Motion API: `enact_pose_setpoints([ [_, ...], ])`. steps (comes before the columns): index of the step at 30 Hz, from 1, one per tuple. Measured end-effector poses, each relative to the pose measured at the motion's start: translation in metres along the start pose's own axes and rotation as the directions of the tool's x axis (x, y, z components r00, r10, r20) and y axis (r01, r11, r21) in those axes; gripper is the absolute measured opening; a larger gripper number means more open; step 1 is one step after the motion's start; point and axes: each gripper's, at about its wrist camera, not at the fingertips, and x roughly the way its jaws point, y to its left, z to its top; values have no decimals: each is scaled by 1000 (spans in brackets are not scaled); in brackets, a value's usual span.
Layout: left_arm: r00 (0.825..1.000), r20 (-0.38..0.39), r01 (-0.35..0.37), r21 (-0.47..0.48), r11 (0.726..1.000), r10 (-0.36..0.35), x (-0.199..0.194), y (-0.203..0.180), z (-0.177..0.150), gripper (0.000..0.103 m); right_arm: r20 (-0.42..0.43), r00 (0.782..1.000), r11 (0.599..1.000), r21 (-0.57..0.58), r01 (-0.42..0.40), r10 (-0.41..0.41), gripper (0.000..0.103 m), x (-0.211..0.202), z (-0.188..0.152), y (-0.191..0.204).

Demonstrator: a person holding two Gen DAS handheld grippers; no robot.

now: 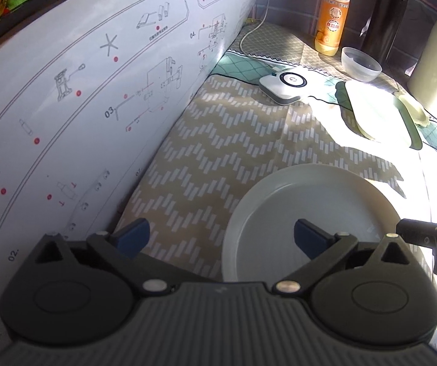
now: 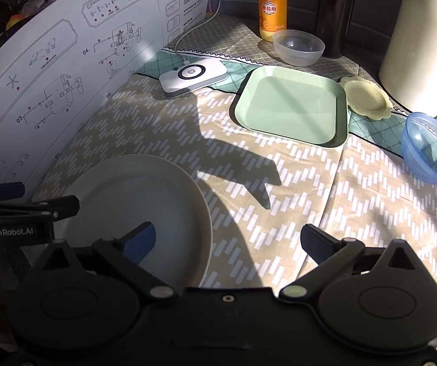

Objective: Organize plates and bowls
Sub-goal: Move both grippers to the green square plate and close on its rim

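I have both tools over the near end of the table [image 2: 279, 189], which is covered with a beige zigzag cloth. My left tool [image 1: 221, 238] stands spread wide, nothing between its blue pads; its right pad hangs above the white round plate [image 1: 309, 213], the left pad above bare cloth. My right tool [image 2: 227, 241] is spread just as wide and empty, with its left pad over the same white round plate [image 2: 145, 201] and its right pad over the cloth. The plate lies flat on the table, free of both tools, close to the printed instruction sheet [image 2: 50, 70] that stands along the left edge.

Farther back sits the green square plate [image 2: 291, 106], flat on the cloth, with the small pale yellow scalloped dish [image 2: 367, 99] touching or just beside its far right corner (I cannot tell which). The clear bowl [image 2: 299, 47] stands behind the green plate, next to the orange detergent bottle [image 2: 271, 6]. The blue bowl [image 2: 430, 149] lies tipped on its side at the right, well apart from the white plate. A white charger pad [image 2: 192, 76] with its cable rests near the sheet, and a tall cream container [image 2: 422, 39] stands at the back right.
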Motion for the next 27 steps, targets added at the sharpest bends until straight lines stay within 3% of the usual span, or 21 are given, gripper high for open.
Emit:
enact_pose_setpoints([
  [11, 999, 34, 18, 85, 996, -21, -14, -28, 5, 103, 48, 999, 996, 83, -18, 14, 103, -17, -2, -22],
  [27, 996, 65, 46, 222, 974, -62, 1, -86, 27, 103, 51, 998, 975, 223, 17, -29, 103, -10, -5, -78],
])
